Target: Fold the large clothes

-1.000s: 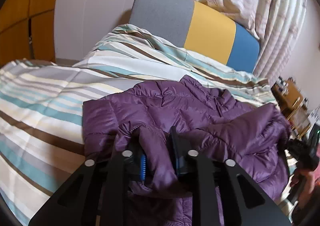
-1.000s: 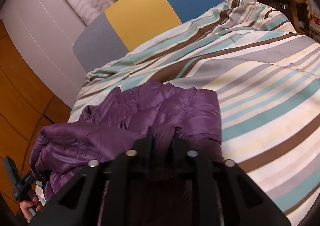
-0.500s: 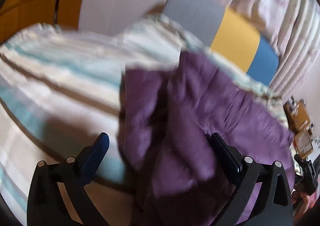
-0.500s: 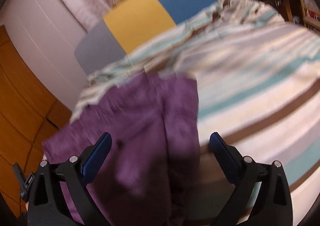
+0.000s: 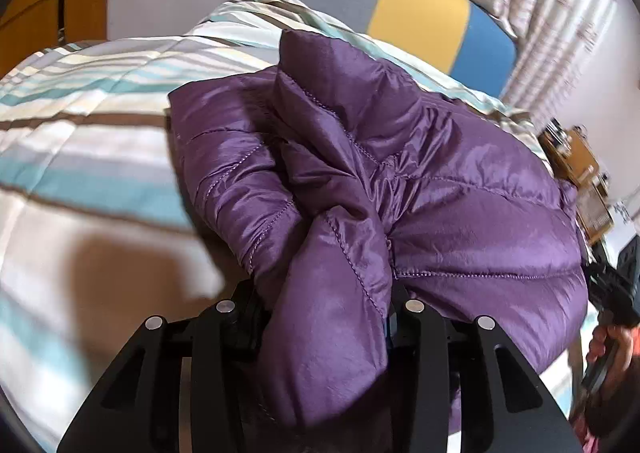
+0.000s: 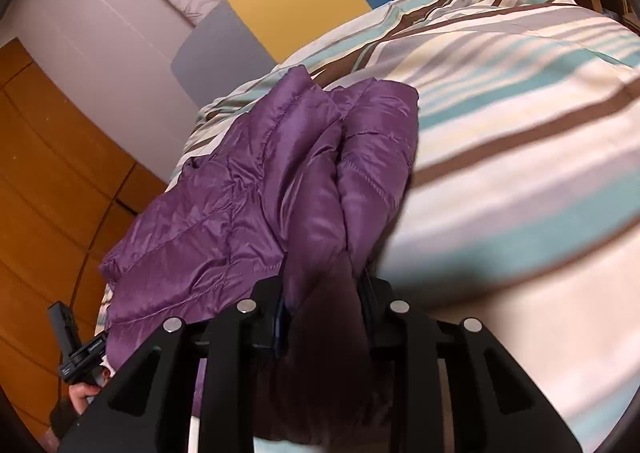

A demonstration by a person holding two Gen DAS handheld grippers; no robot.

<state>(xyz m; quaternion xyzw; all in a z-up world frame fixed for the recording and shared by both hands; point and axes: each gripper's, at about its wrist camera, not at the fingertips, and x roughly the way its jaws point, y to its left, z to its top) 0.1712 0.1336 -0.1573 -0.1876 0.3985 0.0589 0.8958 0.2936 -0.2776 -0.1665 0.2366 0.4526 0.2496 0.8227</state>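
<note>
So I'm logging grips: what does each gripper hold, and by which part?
Both are closing on the purple jacket: the left gripper on a bunched fold at its near edge, the right gripper likewise.

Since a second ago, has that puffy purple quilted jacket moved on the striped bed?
Yes. The purple quilted jacket has bunched up nearer the camera, away from the grey, yellow and blue headboard.

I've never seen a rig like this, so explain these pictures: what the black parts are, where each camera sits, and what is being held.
No robot here: a person holds a two-finger tool in each hand, with a camera looking along its fingers. One picture is from the left gripper, the other from the right gripper. The black bars are their jaws. A purple puffer jacket lies on a bed with a striped duvet. Both jaws are closing on bunched jacket fabric.
</note>
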